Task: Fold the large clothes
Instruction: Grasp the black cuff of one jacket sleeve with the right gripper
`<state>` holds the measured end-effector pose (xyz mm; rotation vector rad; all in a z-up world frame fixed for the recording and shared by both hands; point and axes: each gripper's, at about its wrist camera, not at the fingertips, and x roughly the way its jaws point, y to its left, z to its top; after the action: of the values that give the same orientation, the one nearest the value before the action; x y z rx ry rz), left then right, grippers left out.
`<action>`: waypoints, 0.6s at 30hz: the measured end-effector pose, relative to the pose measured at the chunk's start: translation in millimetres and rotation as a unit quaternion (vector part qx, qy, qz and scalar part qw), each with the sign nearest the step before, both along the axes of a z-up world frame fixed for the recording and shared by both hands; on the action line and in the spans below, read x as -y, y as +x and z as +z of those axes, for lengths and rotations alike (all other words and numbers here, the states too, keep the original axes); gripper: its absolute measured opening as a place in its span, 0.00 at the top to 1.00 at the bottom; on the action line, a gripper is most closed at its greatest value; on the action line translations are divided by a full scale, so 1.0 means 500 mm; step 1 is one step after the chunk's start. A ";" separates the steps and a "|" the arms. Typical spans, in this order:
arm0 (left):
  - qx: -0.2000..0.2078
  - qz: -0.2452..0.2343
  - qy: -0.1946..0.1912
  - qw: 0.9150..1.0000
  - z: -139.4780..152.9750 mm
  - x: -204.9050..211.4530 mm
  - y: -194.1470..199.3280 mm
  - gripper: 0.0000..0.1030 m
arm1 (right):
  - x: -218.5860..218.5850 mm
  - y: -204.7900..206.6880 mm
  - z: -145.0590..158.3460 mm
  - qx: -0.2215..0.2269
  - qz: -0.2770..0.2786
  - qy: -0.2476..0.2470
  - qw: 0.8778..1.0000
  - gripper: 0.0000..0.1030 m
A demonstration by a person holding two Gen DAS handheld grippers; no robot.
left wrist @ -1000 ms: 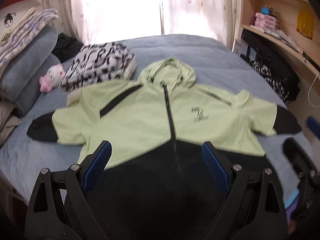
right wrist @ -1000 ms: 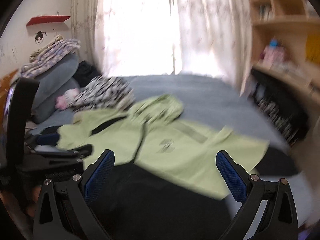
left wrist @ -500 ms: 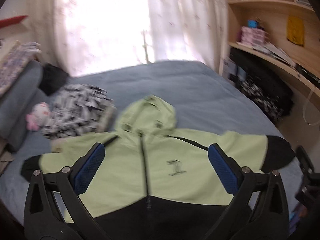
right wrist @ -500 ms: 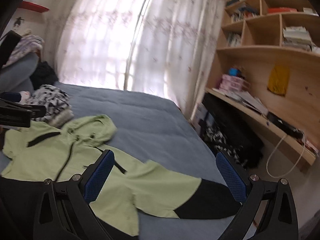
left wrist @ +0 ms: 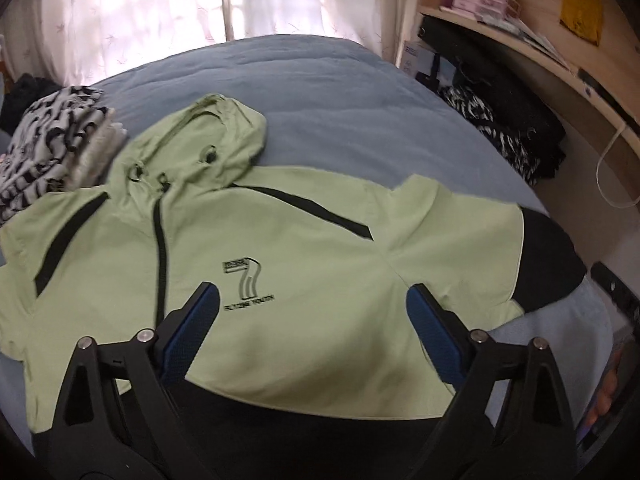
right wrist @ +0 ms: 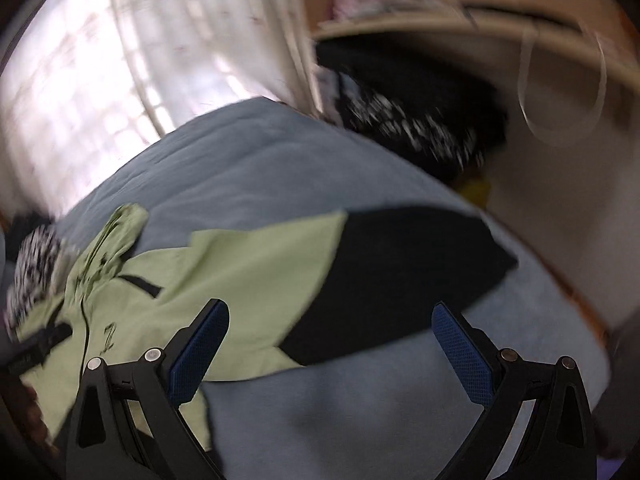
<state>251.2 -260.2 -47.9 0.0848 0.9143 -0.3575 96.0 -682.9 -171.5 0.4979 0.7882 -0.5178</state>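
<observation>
A light green hooded jacket (left wrist: 312, 280) with a black hem, black cuffs and a front zip lies spread flat on the blue bed (left wrist: 340, 92). My left gripper (left wrist: 312, 320) hovers open over the jacket's chest, near its printed logo (left wrist: 246, 284). In the right wrist view the same jacket (right wrist: 224, 276) shows its right sleeve with the black cuff (right wrist: 400, 276) stretched toward the bed's edge. My right gripper (right wrist: 330, 336) hangs open just above that cuff, holding nothing. This view is blurred by motion.
A folded black-and-white patterned garment (left wrist: 48, 140) lies by the hood at the left. Dark clothes (left wrist: 504, 120) are heaped under a wooden shelf (left wrist: 540, 48) at the right. A white cable (left wrist: 612, 184) hangs from the shelf. Curtains (left wrist: 180, 8) cover the window behind the bed.
Both grippers have swung to the right and dropped lower. The left one now sits over the jacket's chest, the right one over the right sleeve's black cuff. Both stayed open.
</observation>
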 end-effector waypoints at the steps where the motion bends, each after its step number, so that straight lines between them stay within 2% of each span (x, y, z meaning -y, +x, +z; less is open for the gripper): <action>1: -0.004 -0.010 0.008 1.000 -0.016 0.010 -0.001 0.14 | 0.044 0.002 -0.036 -0.007 -0.013 0.025 1.000 0.01; 3: -0.016 -0.030 0.011 0.999 -0.046 0.024 -0.002 0.17 | 0.119 -0.015 -0.102 -0.013 -0.037 0.069 0.997 0.01; 7: -0.042 -0.031 -0.009 0.999 -0.075 0.028 0.009 0.18 | 0.253 -0.037 -0.220 -0.001 -0.089 0.158 0.983 0.01; 9: -0.046 -0.022 -0.013 0.999 -0.085 0.027 0.014 0.18 | 0.285 -0.041 -0.255 0.007 -0.107 0.170 0.980 0.01; 13: -0.052 -0.015 -0.009 0.999 -0.096 0.021 0.024 0.18 | 0.374 0.002 -0.303 0.017 -0.133 0.171 0.976 0.02; 14: -0.053 -0.012 -0.010 0.998 -0.096 0.016 0.027 0.18 | 0.391 0.015 -0.310 0.018 -0.140 0.174 0.975 0.05; 16: -0.057 -0.005 -0.006 0.998 -0.097 0.010 0.036 0.18 | 0.399 0.031 -0.310 0.020 -0.151 0.175 0.973 0.23; 17: -0.058 -0.001 -0.006 0.998 -0.095 0.004 0.039 0.19 | 0.423 0.044 -0.321 0.013 -0.160 0.175 0.971 0.28; 18: -0.057 0.004 -0.012 0.998 -0.093 -0.005 0.042 0.24 | 0.423 0.066 -0.313 0.010 -0.164 0.172 0.971 0.35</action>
<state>272.1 -257.7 -94.4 0.0393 1.0218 -0.3676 129.2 -894.5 -327.8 0.9649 0.7841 -0.6838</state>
